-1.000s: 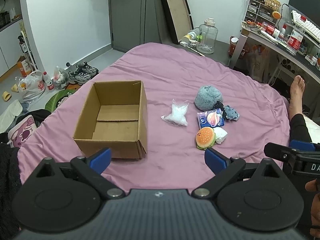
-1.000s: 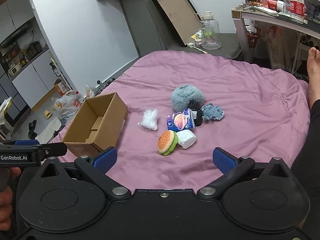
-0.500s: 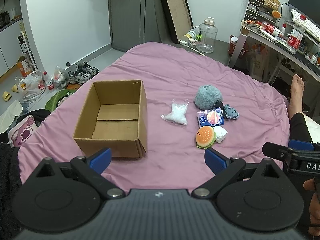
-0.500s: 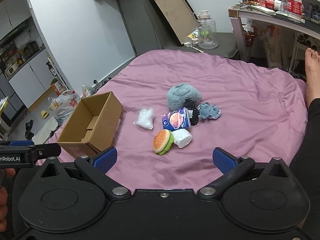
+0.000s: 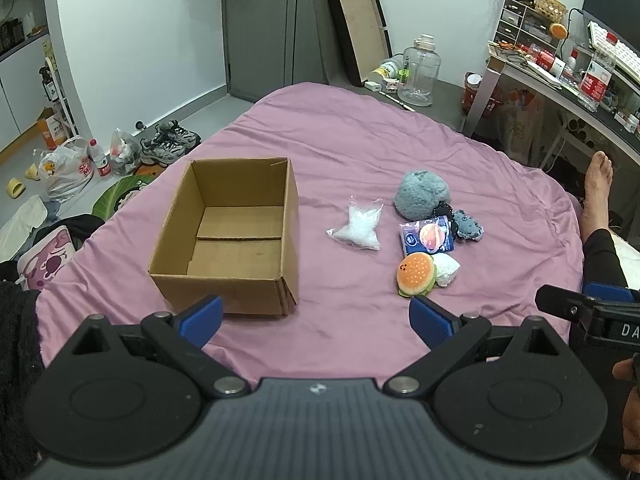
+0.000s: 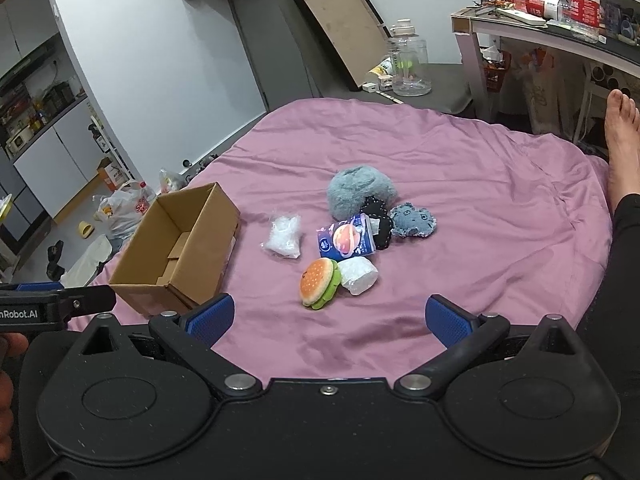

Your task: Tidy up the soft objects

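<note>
An empty cardboard box [image 5: 228,232] [image 6: 176,252] stands open on the pink bedspread [image 5: 360,140] [image 6: 460,184]. To its right lie soft items: a fluffy grey-blue ball [image 5: 420,194] [image 6: 360,190], a clear bag of white filling [image 5: 358,226] [image 6: 283,236], a blue printed pack [image 5: 426,236] [image 6: 346,240], a burger plush [image 5: 415,273] [image 6: 318,282], a white wad [image 5: 446,268] [image 6: 358,276], a grey denim plush [image 5: 468,226] [image 6: 412,220] and a black plush [image 6: 378,216]. My left gripper [image 5: 316,320] is open, near the box's front. My right gripper [image 6: 328,320] is open, just short of the burger plush.
A bare foot [image 5: 598,184] [image 6: 620,140] and a dark-clad leg rest at the bed's right edge. Beyond the bed stand a clear jug [image 5: 420,72], a leaning tray and a cluttered desk [image 5: 560,80]. Shoes and bags [image 5: 68,168] lie on the floor at left.
The right gripper has drifted forward and right, so the toys and box sit lower-left in its view. The left view is nearly unchanged. Both grippers stay open.
</note>
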`<state>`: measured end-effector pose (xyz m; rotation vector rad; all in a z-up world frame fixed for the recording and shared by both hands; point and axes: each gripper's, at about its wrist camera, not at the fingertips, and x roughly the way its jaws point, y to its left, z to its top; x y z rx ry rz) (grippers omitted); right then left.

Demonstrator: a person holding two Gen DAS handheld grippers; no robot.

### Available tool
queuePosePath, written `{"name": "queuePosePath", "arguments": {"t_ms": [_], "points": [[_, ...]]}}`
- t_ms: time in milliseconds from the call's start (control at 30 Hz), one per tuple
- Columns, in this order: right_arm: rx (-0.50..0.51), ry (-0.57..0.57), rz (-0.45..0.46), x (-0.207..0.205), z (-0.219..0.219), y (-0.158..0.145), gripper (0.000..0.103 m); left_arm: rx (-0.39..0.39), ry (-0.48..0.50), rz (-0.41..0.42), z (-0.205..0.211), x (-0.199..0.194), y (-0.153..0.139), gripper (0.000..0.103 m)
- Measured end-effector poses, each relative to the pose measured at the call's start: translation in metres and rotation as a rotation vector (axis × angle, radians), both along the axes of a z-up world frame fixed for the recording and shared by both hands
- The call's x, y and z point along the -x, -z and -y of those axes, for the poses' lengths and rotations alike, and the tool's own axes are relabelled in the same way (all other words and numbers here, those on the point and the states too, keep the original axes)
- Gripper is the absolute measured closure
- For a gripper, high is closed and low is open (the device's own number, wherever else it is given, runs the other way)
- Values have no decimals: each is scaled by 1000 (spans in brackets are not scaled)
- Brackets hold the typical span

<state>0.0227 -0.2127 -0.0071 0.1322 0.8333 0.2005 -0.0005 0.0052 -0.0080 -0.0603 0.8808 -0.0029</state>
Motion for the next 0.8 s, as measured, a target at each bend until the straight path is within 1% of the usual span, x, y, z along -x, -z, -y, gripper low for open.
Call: {"name": "queuePosePath", "arguments": {"t_ms": [233,467,600,700,800], "points": [[4,-31,17,-3,-6,5,0,3,-6,-4,-3,-9,4,4],[7,-31,4,-13,-9,22,0,2,-3,-24,-7,-19,12,4],[1,-25,12,-18,-9,30,0,4,8,-40,-5,-28,20,4],[-9,-17,-11,-24,-6,38,0,14,17,-47,0,-36,25,4],[-3,9,-24,-31,-3,45,0,5,33,-59,8,-44,31,4]]}}
